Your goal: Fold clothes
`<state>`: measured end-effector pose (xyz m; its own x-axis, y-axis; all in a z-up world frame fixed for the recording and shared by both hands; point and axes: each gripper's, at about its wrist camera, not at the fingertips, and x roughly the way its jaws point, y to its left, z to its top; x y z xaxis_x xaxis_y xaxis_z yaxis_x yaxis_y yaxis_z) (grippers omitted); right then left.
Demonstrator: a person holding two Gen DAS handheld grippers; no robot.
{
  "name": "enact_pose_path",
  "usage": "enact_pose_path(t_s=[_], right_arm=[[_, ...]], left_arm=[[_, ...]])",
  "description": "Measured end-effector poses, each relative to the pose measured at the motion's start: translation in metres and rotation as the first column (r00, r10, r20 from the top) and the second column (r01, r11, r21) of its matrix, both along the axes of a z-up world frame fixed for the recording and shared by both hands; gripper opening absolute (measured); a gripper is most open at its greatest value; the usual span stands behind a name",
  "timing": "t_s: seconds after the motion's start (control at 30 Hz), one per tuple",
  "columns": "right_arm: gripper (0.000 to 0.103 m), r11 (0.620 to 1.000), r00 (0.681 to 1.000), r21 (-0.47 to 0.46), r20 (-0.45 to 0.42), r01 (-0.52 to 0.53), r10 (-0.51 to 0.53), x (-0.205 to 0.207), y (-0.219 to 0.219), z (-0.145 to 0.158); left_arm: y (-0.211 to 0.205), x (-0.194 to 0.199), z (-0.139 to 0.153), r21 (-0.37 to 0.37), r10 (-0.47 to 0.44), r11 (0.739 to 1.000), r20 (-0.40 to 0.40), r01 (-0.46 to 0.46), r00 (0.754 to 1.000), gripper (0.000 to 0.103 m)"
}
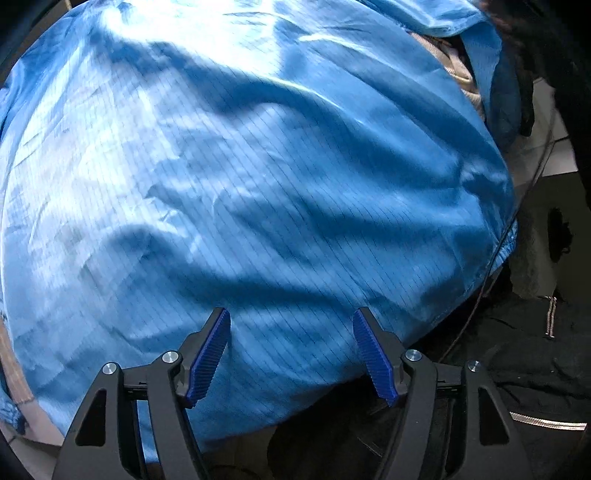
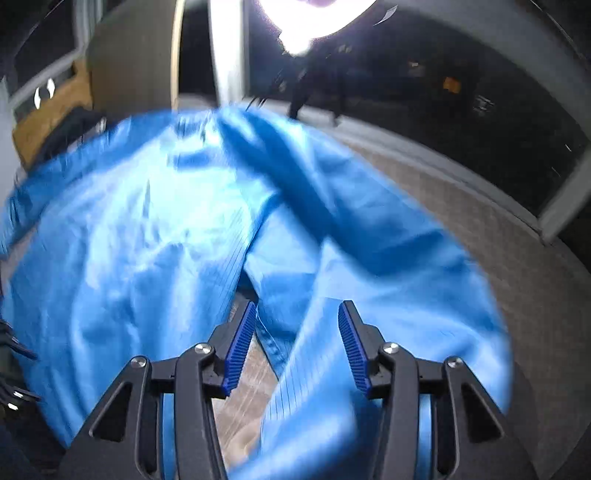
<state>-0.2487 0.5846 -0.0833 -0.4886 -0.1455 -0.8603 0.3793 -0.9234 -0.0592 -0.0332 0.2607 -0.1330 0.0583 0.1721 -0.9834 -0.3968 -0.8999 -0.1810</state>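
Blue, shiny cloth with a fine dark stripe fills both views: a garment [image 1: 258, 177] spread over the surface [image 2: 480, 229], a woven grey-brown top that shows bare only along the right of the right wrist view. We judge the fold to be partway: in that view one flap lies diagonally over the body of the garment, and a slit between two panels lets a pale strip of the surface show through just ahead of the jaws.

Our left gripper [image 1: 291, 350] hangs straight above the cloth with its jaws spread wide and nothing between the ribbed pads; it holds no fabric. Our right gripper [image 2: 297, 343] looks down at a slant, its jaws parted too, with a hem lying below the gap but no pad pressing on it, so we read that cloth as let go.

The next move, we think, calls for choosing a fresh edge or corner, bringing one set of jaws down onto it, and pinching a single layer cleanly, since this slick cloth may slide or bunch.

The left view alone shows the garment's near edge, with dark clothes [image 1: 517, 354] bearing pale reflective strips beside it. The right view alone shows the far side: the surface's rim, a dark window and a bright lamp [image 2: 306, 18] glaring overhead. It is blurred.
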Motion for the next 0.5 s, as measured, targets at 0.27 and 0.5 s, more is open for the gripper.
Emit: enact_pose_path(t_s=[0.27,0.5], right_arm=[[0.046,0.992,0.980,0.074,0.180,-0.105,0.090,-0.055,-0.028,-0.078],[0.002,0.984,0.992,0.174,0.112,0.040,-0.060,-0.080,0.009,-0.056]], left_arm=[[-0.009,0.012,-0.002,-0.003,0.077,0.997,0.009,-0.077,0.997,0.067],[-0.001,0.015,-0.008,0.014,0.090,0.996,0.022,-0.090,0.996,0.070]])
